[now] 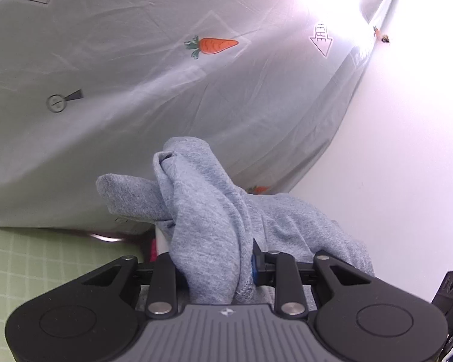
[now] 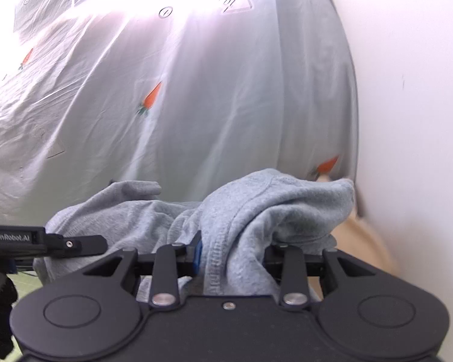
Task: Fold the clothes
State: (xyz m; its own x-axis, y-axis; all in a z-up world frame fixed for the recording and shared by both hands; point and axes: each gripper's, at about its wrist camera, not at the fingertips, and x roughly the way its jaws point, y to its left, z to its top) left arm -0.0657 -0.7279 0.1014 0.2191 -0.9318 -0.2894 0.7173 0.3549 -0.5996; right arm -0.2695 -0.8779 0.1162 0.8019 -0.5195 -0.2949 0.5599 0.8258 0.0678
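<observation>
Both jaws pinch bunched grey garment (image 1: 208, 211); the thick wad could slip from the left gripper (image 1: 214, 267) or right gripper (image 2: 229, 261), spoiling the fold.

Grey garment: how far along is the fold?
Done: no fold visible yet. In hand: the grey garment hangs bunched, pinched in the left gripper and the right gripper, above the carrot-print sheet. Left: spread it flat, then make every fold.

Both wrist views look closely along their jaws, sharing the carrot-print sheet (image 1: 166, 90).
</observation>
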